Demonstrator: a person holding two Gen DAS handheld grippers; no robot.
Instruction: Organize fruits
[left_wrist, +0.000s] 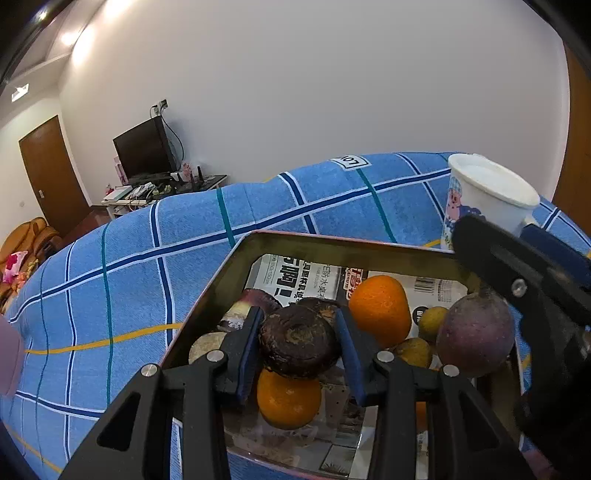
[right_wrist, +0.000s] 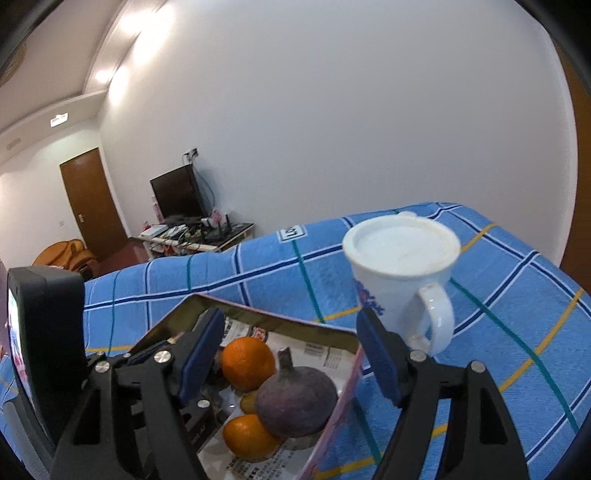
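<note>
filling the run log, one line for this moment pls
left gripper: shut on dark fruit over tray | right gripper: open, empty, above purple fruit | mug: beside tray

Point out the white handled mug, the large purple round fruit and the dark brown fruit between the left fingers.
white handled mug (right_wrist: 402, 291), right wrist view, side wall.
large purple round fruit (right_wrist: 295, 400), right wrist view, skin.
dark brown fruit (left_wrist: 298, 341), left wrist view, top.

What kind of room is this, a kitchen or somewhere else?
Probably a bedroom or hotel room, not a kitchen: a blue checked bedsheet, a dark TV on a cluttered low stand, and a wooden door.
</note>
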